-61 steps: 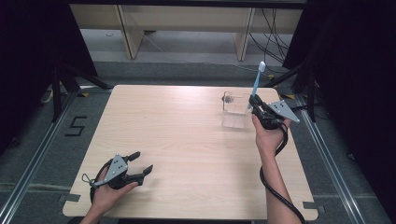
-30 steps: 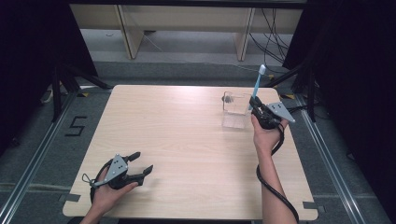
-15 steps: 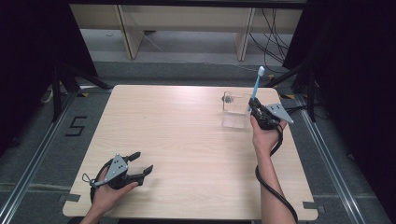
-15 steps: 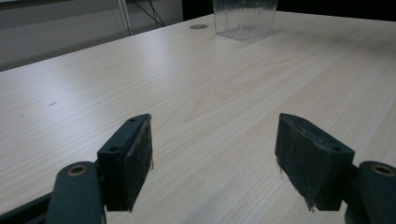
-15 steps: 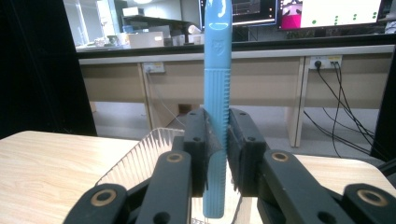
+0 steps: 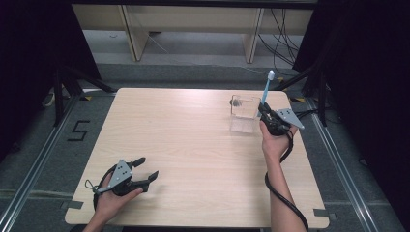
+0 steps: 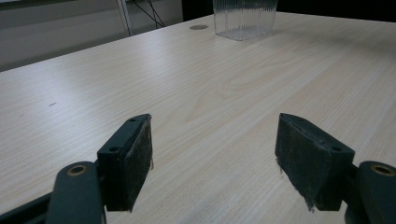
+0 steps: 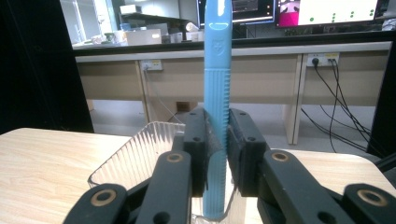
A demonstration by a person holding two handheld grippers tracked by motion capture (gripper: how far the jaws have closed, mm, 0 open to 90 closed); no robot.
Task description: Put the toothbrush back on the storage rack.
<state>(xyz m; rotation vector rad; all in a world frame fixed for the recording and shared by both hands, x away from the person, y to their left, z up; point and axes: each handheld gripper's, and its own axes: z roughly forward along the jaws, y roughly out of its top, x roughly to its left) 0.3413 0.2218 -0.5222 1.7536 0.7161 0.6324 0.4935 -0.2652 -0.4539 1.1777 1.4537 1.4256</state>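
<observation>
Hand-held gripper pinches ribbed blue toothbrush.

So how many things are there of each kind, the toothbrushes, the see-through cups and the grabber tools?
Blue toothbrush: 1, upright in the right gripper
Clear ribbed cup: 1
Grippers: 2, the left gripper open near the table's front edge
Total: 4

left gripper rests low near table's front-left, jaws wide apart. right gripper raised at far right, jaws clamped.
</observation>
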